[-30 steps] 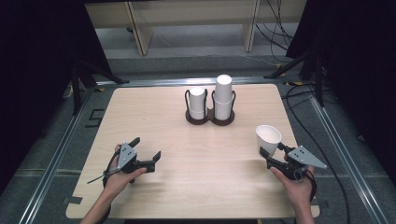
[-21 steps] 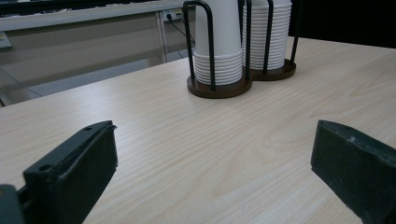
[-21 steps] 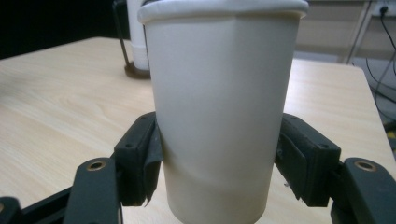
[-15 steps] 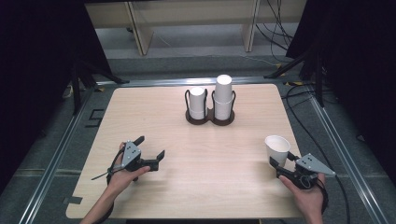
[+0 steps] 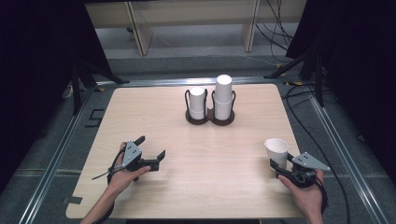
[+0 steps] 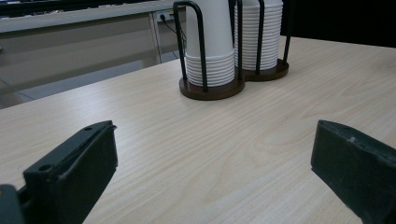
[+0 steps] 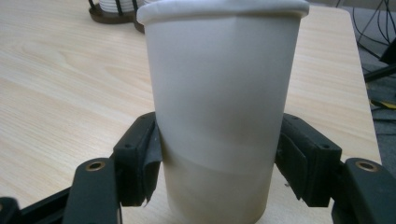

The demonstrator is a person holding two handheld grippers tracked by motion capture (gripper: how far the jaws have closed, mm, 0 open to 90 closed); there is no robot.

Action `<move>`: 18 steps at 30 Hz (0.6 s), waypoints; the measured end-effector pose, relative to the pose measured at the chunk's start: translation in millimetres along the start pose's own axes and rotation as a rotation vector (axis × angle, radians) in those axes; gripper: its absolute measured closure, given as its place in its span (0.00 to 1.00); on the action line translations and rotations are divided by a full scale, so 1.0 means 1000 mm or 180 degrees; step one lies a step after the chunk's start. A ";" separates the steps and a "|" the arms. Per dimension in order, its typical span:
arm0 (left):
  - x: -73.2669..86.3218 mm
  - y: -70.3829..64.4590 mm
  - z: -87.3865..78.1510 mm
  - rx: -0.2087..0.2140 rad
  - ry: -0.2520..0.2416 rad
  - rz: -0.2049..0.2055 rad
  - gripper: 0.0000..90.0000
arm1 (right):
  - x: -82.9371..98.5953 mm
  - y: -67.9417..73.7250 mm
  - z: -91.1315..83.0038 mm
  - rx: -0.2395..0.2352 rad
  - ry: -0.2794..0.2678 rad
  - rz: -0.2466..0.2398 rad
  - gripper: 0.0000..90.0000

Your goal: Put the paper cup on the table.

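Left tool (image 5: 148, 154) rests low, jaws spread wide — right tool (image 5: 279, 170) has jaws closed in, hand behind.

Light is falling evenly from overhead onto the table (image 5: 154, 112), leaving the room around it sinking into darkness. Shadows are lying soft and short. The paper cup (image 7: 219, 107) is looming close, slightly soft, its lower part shading darker; distant edges are blurring.

Lab recording bay. Bare wooden worktop (image 5: 224, 154) set in a metal frame (image 5: 51, 163). Black curtains (image 5: 42, 51) either side, loose cables (image 5: 280, 18) on the floor.
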State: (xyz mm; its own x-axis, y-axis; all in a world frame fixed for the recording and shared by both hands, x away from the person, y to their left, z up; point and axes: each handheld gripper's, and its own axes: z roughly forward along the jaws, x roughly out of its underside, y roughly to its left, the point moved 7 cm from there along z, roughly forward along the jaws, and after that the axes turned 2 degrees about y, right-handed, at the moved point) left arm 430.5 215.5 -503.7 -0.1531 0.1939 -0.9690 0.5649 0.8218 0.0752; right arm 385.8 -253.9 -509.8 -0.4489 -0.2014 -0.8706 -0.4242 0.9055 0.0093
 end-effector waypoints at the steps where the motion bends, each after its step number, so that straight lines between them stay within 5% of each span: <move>1: 0.000 0.000 0.000 0.0005 -0.0006 -0.0001 0.00 | 0.001 -0.001 0.000 0.0034 0.0018 -0.0039 0.39; 18: 0.000 -0.002 0.002 0.0016 -0.0046 0.0014 0.00 | 0.004 -0.002 -0.001 0.0049 0.0061 -0.0003 0.36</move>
State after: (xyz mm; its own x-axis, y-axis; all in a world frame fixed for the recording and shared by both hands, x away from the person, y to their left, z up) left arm 430.5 212.6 -504.6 -0.1389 0.1896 -0.9720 0.5696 0.8182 0.0782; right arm 384.2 -256.5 -512.4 -0.4636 -0.2093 -0.8610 -0.4125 0.9110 0.0007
